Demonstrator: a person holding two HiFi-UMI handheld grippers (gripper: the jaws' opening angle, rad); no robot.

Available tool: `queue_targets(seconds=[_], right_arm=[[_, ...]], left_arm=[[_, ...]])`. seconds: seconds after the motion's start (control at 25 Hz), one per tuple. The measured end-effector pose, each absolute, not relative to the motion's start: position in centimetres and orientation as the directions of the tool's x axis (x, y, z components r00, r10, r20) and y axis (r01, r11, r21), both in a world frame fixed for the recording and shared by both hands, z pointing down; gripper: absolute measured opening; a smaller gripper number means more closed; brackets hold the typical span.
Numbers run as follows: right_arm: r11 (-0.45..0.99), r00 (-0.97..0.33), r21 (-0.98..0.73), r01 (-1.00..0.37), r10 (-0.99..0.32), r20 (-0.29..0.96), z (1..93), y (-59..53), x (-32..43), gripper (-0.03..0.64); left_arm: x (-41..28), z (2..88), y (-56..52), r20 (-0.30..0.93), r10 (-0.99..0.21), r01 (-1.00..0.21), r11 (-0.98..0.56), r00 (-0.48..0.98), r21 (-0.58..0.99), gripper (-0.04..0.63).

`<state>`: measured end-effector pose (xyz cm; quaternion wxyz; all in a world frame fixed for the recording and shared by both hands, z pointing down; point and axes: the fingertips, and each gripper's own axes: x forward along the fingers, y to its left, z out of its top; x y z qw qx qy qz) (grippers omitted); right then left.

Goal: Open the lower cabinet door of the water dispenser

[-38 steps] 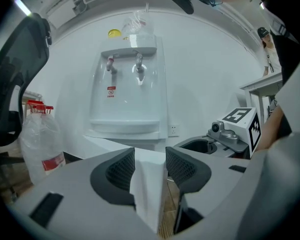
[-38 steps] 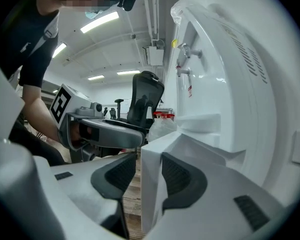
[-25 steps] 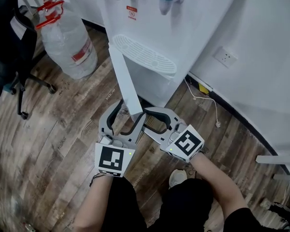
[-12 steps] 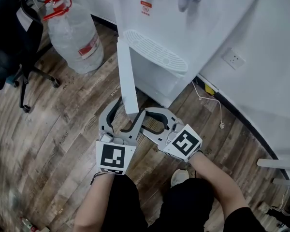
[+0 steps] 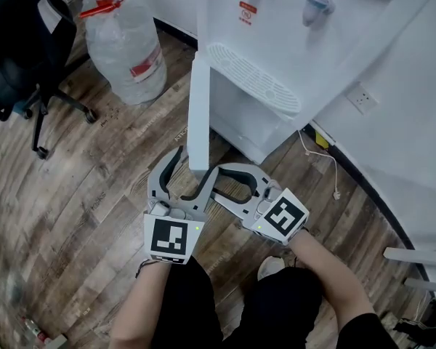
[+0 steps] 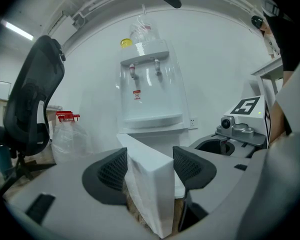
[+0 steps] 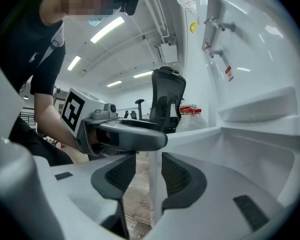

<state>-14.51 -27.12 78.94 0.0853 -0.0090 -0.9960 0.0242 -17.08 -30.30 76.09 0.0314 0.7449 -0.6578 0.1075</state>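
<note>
The white water dispenser (image 5: pixel 276 42) stands against the wall. Its lower cabinet door (image 5: pixel 198 115) is swung out toward me and shows edge-on as a narrow white slab. My left gripper (image 5: pixel 196 164) is shut on the door's free edge; in the left gripper view the door (image 6: pixel 147 189) fills the gap between both black pads (image 6: pixel 112 171) of the left gripper (image 6: pixel 150 169). My right gripper (image 5: pixel 216 182) sits just right of it, open. In the right gripper view the thin door edge (image 7: pixel 154 194) stands between the jaws of the right gripper (image 7: pixel 149 171), against one pad with a gap to the other.
A large clear water bottle (image 5: pixel 127 49) with a red cap stands left of the dispenser. A black office chair (image 5: pixel 22 57) is at the far left. A wall socket (image 5: pixel 361 97) and a loose cable (image 5: pixel 327 166) lie to the right. The floor is wood planks.
The dispenser and bottle have slid right and down in the head view. The door now points straight at me instead of slanting. Both grippers stay at its free edge.
</note>
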Motion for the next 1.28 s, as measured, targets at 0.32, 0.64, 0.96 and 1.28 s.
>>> queue_targets(seconds=[0.32,0.64,0.96,1.28], right_arm=[[0.999,-0.983,-0.035,0.008,0.014,0.181,78.6,-28.0,-14.2,0.172],[0.999,-0.984,-0.034,0.028,0.033,0.176,77.8,-27.9,-14.7,0.163],[0.999,-0.984,-0.025,0.032,0.036,0.172,77.1,-27.5,-14.7,0.153],[0.999,-0.983,-0.024,0.034,0.038,0.179,76.4,-27.2,-15.0,0.122]], left_arm=[[-19.6,76.0,-29.2,0.187,-0.980,-0.990,-0.085,0.062,-0.116,0.279],[-22.4,76.0,-28.2,0.191,-0.982,-0.991,-0.033,0.007,-0.132,0.279],[-25.9,76.1,-27.2,0.202,-0.978,-0.988,0.017,-0.048,-0.153,0.278],[-29.1,76.0,-26.9,0.206,-0.975,-0.988,0.059,-0.088,-0.142,0.276]])
